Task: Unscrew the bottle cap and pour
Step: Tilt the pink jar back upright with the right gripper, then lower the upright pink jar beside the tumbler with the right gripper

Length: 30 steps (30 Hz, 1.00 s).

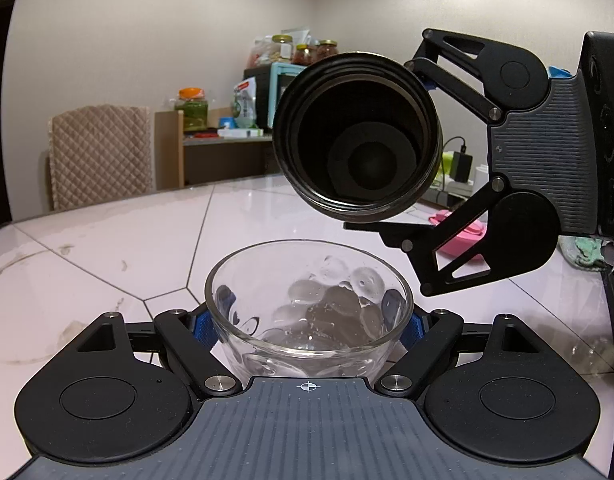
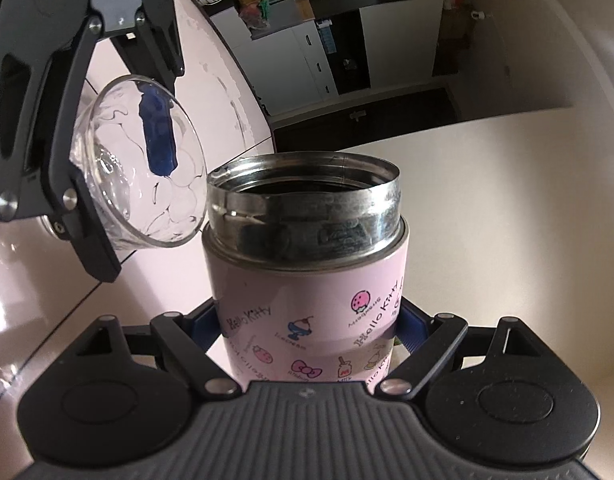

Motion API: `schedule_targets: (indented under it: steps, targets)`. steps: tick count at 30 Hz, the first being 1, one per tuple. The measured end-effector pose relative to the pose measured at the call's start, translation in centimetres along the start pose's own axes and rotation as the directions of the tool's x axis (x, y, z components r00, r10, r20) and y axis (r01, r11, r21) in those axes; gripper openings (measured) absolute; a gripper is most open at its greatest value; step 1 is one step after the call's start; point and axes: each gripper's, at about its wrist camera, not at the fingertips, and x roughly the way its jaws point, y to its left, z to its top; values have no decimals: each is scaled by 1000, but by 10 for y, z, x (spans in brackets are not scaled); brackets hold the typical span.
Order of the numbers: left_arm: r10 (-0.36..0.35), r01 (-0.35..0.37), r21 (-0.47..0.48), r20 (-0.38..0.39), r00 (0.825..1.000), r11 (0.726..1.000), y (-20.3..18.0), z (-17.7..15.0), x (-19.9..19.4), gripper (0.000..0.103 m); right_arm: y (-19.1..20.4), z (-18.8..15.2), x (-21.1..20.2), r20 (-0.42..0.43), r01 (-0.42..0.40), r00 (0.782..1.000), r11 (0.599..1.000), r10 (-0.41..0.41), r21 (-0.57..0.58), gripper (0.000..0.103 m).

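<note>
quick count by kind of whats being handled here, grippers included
hand-held gripper: 2, left and right
glass bowl: 1
pink bottle, cap off: 1
total: 4

Pale walls (image 1: 147, 20). White tiled tabletop (image 1: 107, 240). Quilted chair (image 1: 101, 152) far left; cluttered wooden shelf (image 1: 223, 140) far centre.

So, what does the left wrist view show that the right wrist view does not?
Only the left wrist view: the bottle's dark inside seen through its mouth, clear pieces in the glass bowl, a chair.
Only the right wrist view: the bottle's pink printed side, dark cabinets.
Both: uncapped bottle in the right gripper, bowl in the left gripper.
</note>
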Motion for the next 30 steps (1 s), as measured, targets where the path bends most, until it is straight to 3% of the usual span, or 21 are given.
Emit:
schedule_targets:
  steps: [30]
  targets:
    - [1,-1,0,0,1000,1000,-1,0,0,87,-25,-3,-2,-26,-82,996,976,89,201,88]
